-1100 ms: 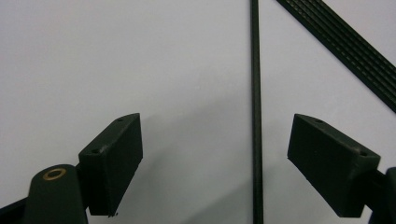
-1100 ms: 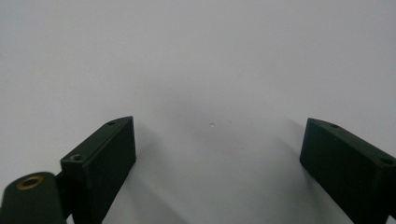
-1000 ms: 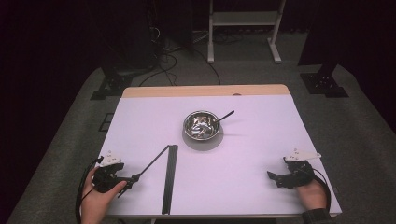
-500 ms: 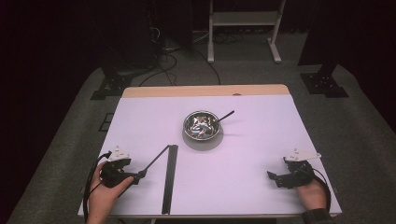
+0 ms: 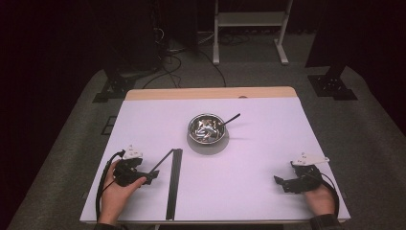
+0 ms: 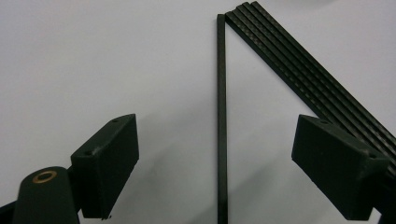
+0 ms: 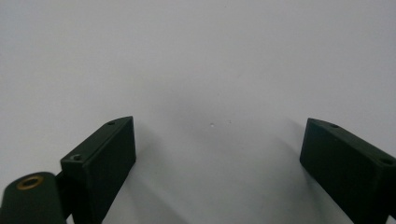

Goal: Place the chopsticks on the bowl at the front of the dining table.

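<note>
Now the left gripper (image 6: 219, 154) has its jaws spread wide, and one thin black stick (image 6: 221, 116) lies between them, touching neither. More black sticks (image 6: 299, 60) lie past its right jaw. The right gripper (image 7: 217, 163) is spread wide over bare table (image 7: 196, 56).

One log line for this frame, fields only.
left gripper: open, astride single rod, no contact | right gripper: open, idle on table | rod stack: beside | bowl: untouched

A bowl (image 5: 207, 129) sits mid-table (image 5: 268, 143); a slim rod (image 6: 221, 116) lies left of the rods (image 5: 173, 184).
</note>
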Action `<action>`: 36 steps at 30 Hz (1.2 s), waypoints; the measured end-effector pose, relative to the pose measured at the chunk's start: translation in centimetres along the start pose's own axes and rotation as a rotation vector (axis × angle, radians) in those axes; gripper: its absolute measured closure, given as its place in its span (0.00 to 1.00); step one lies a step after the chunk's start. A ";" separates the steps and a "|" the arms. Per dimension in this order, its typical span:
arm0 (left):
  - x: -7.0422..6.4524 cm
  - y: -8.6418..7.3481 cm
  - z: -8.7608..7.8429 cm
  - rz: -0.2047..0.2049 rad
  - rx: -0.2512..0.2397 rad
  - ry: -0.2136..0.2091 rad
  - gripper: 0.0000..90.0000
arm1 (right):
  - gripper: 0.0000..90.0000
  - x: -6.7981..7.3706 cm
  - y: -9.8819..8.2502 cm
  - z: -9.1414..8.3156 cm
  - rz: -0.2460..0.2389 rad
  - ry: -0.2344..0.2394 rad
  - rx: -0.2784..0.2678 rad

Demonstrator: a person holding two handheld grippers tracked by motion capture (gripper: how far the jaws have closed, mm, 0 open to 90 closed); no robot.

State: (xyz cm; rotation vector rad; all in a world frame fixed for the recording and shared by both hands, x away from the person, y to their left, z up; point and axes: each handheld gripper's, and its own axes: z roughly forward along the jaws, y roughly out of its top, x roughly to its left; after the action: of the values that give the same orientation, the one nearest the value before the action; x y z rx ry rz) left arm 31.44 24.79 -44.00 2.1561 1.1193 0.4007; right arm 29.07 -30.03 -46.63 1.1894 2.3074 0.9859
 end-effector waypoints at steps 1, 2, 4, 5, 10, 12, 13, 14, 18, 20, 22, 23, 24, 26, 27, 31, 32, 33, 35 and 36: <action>0.0 0.1 0.1 0.005 -0.004 0.000 0.22 | 0.10 0.0 0.0 0.0 0.000 0.000 0.000; 0.0 0.2 0.3 0.008 -0.007 0.000 0.22 | 0.10 0.0 0.0 0.0 0.000 0.000 0.000; 0.0 0.4 0.5 0.006 -0.006 0.000 0.25 | 0.10 0.0 0.0 0.0 0.000 0.000 0.000; 0.0 0.5 0.7 0.009 -0.002 0.001 0.26 | 0.10 0.0 0.0 0.0 0.000 0.000 0.000; -0.2 0.7 1.0 0.019 0.001 0.000 0.39 | 0.10 0.0 0.0 0.0 0.000 0.000 0.000; -0.3 0.7 1.0 0.022 0.002 0.003 0.42 | 0.10 0.0 0.0 0.0 0.000 0.000 0.000; -0.3 0.7 1.0 0.022 0.003 0.002 0.44 | 0.10 0.0 0.0 0.0 0.000 0.000 0.000; -0.3 0.6 0.9 0.022 0.002 0.004 0.47 | 0.10 0.0 0.0 0.0 0.000 0.000 0.000; -0.5 0.5 1.0 0.033 0.007 0.008 0.56 | 0.10 0.0 0.0 0.0 0.000 0.000 0.000; -0.5 0.5 1.0 0.035 0.010 0.009 0.59 | 0.10 0.0 0.0 0.0 0.000 0.000 0.000; -0.6 0.5 1.1 0.037 0.017 0.006 0.62 | 0.10 0.0 0.0 0.0 0.000 0.000 0.000; -0.6 0.4 1.1 0.039 0.018 0.008 0.63 | 0.10 0.0 0.0 0.0 0.000 0.000 0.000; -0.6 0.4 1.1 0.036 0.017 0.012 0.65 | 0.10 0.0 0.0 0.0 0.000 0.000 0.000; -0.6 0.4 1.1 0.038 0.018 0.014 0.67 | 0.10 0.0 0.0 0.0 0.000 0.000 0.000; -0.6 0.4 1.1 0.038 0.018 0.014 0.68 | 0.10 0.0 0.0 0.0 0.000 0.000 0.000; -0.6 0.4 1.0 0.052 0.028 0.020 0.71 | 0.10 0.0 0.0 0.0 0.000 0.000 0.000; -0.6 0.4 1.0 0.052 0.028 0.020 0.73 | 0.10 0.0 0.0 0.0 0.000 0.000 0.000; -0.7 0.4 1.0 0.056 0.031 0.018 0.75 | 0.10 0.0 0.0 0.0 0.000 0.000 0.000; -0.6 0.4 0.9 0.055 0.032 0.017 0.77 | 0.10 0.0 0.0 0.0 0.000 0.000 0.000; -0.6 0.4 0.9 0.054 0.032 0.016 0.77 | 0.10 0.0 0.0 0.0 0.000 0.000 0.000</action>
State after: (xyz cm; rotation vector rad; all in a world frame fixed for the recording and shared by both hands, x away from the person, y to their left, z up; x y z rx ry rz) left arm 31.83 23.70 -44.37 2.2187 1.0852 0.4273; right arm 29.07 -30.03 -46.63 1.1893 2.3074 0.9859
